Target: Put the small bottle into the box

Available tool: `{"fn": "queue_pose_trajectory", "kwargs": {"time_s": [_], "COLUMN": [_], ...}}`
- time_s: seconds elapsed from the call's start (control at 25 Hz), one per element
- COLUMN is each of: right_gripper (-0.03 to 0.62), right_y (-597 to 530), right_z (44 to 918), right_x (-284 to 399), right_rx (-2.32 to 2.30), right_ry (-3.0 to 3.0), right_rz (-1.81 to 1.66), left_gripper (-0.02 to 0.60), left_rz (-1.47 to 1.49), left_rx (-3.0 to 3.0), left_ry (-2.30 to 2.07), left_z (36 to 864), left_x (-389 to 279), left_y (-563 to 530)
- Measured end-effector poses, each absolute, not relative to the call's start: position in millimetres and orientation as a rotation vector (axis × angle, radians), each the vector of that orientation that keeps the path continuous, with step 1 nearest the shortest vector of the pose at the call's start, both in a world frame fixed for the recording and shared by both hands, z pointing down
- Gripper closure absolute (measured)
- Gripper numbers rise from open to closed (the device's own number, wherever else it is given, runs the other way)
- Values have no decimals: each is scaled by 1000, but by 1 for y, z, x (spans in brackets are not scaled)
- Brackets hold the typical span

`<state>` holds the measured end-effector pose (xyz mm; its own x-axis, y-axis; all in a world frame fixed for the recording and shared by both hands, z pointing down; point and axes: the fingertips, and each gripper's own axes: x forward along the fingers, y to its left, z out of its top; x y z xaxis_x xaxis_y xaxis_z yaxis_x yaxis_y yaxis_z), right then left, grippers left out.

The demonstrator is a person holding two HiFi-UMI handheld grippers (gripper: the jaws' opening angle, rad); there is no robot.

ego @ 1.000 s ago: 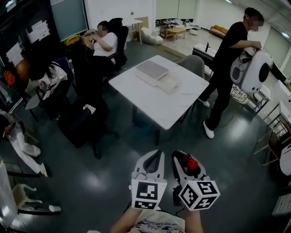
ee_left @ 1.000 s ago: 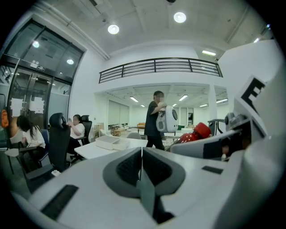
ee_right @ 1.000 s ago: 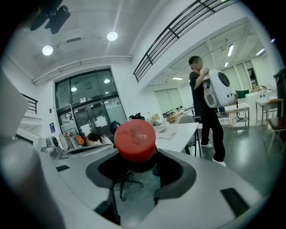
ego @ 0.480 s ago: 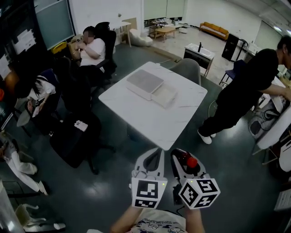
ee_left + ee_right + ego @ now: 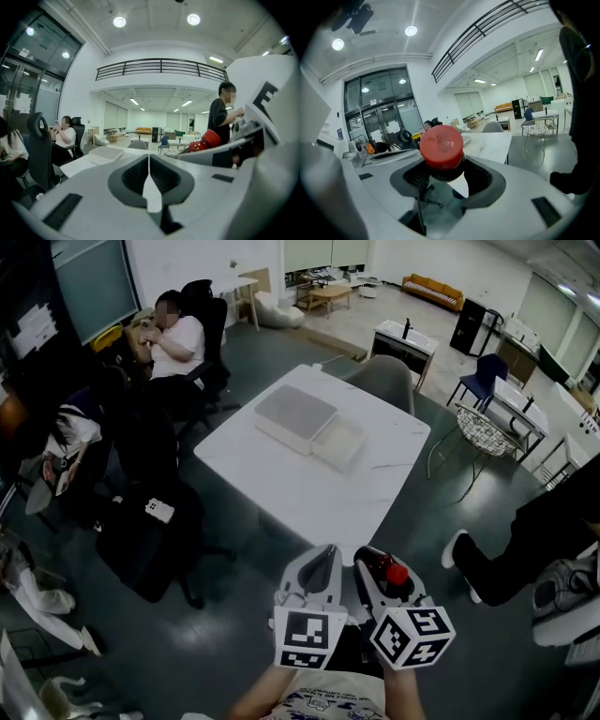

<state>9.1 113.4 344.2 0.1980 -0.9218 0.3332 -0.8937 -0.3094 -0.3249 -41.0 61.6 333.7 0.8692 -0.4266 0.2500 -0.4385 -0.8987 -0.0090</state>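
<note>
We are in the carrying step: the small bottle [image 5: 441,149] is on its way to the white table [image 5: 281,488]. Our right gripper [image 5: 375,563] clamps its dark body, red cap pointing toward the table. Our left gripper [image 5: 149,174] has its jaws pressed together on nothing. Both hang short of the table's near edge. The shallow open box [image 5: 339,441] sits on the table's far half, its lid [image 5: 294,412] just beside it. Next, we judge, we must close on the table and bring the bottle over the opening before letting go.

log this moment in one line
right tongs: shut on small bottle | left tongs: shut, empty | box: on table, not yet reached
</note>
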Motion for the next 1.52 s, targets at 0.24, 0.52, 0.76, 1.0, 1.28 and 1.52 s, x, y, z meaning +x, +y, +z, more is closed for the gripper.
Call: {"fn": "queue_pose_trajectory", "kwargs": {"time_s": [0.24,0.52,0.76,1.0,1.28,1.52], "right_gripper": [364,364,364,364,364,364], "right_y": [84,35,-19,-77,-134,-172], "right_z": [353,359,363,368,377,396], "right_x": [30,68,122,171,209,234], "right_rx": [-2371,-2317,-2271,-2232,-2177,-2164], "right_ry": [1839,1899,1969,2057,2134,2189], "right_rz": [-764,-793,-796,-837,-886,-940], "left_gripper": [561,561,561,561,561,561], "left_rz": [397,426,428,443,483,528], "left_rx": [2961,2921,2894,2836,2777,2720], "left_ry": [-716,-826,-915,-1003,-1082,-1113], "left_z": [345,350,355,358,367,385], "left_x": [-25,4,52,94,127,148], "left_y": [34,-15,-68,-118,-168,-199]}}
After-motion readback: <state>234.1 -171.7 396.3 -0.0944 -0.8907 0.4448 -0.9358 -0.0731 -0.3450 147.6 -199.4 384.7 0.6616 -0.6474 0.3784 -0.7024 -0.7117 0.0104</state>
